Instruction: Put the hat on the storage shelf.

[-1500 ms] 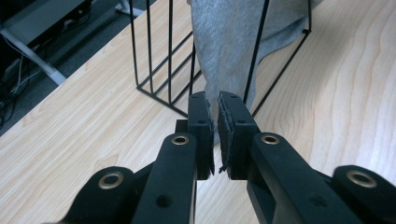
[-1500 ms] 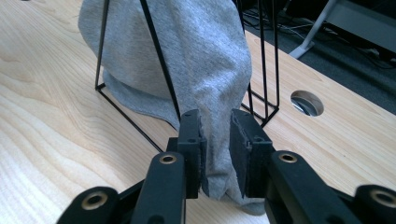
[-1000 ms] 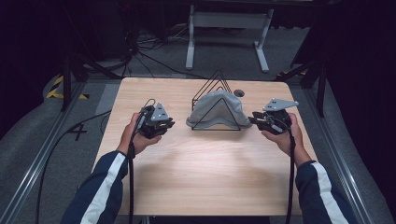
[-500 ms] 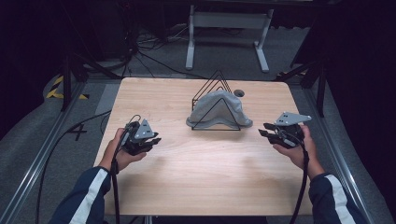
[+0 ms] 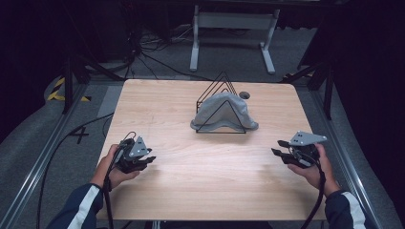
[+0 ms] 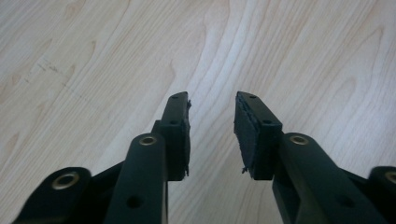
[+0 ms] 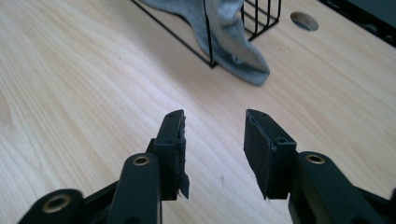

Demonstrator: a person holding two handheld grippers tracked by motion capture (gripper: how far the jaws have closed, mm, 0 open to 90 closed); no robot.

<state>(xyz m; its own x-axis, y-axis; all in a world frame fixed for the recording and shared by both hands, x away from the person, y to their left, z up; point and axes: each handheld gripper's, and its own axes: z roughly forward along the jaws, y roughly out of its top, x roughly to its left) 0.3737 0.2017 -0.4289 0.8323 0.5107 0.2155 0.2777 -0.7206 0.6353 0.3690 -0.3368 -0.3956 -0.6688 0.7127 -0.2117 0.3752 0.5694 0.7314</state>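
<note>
Left gripper point(image 6: 212, 100): jaws parted, gap empty, bare table point(image 6: 93, 56) ahead, free passage. Right gripper point(image 7: 214, 116): jaws parted, gap empty; ahead of jaws, black wire rack point(image 7: 205, 44) with grey cloth point(image 7: 233, 42) draped over obstructs; table hole point(image 7: 304, 21) beyond.

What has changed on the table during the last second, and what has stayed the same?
Both hands pulled back toward the person's edge of the table, away from the rack: the left gripper went down and left, the right gripper down and right. Both are open and hold nothing. The grey cloth stays draped over the wire rack, unmoved, in the middle of the table.
</note>
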